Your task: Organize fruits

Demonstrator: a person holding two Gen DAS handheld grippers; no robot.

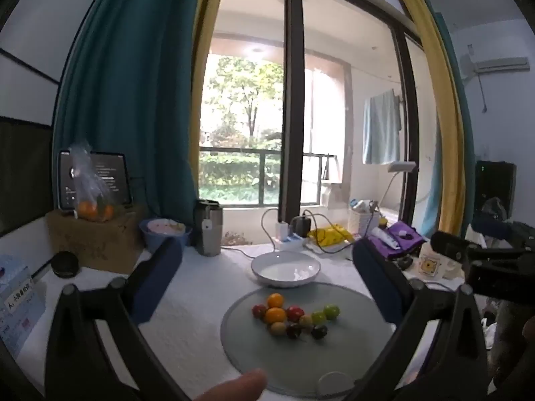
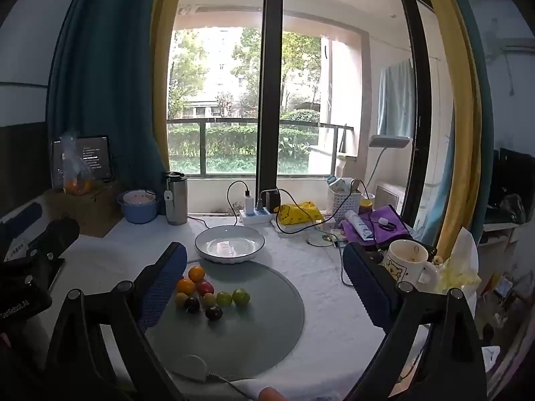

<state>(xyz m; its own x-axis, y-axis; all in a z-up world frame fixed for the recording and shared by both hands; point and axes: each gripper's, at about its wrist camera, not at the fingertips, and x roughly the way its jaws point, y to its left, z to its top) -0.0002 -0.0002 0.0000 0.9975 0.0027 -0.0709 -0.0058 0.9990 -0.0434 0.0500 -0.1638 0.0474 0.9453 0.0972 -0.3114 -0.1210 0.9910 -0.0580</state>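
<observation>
Several small fruits (image 1: 294,315), orange, red, green and dark, lie clustered on a round grey mat (image 1: 354,351); they also show in the right wrist view (image 2: 210,292) on the mat (image 2: 260,327). An empty white bowl (image 1: 285,269) stands just behind the mat, and it shows in the right wrist view too (image 2: 229,242). My left gripper (image 1: 267,264) is open and empty, held above the table before the fruits. My right gripper (image 2: 264,267) is open and empty, its left finger (image 2: 164,284) close beside the fruits.
At the back stand a steel tumbler (image 2: 175,197), a blue bowl (image 2: 138,205), a power strip with cables (image 2: 257,214), a yellow bag (image 2: 299,212) and a white basket (image 2: 344,198). A bear mug (image 2: 406,262) stands right. A cardboard box with bagged oranges (image 1: 90,207) sits left.
</observation>
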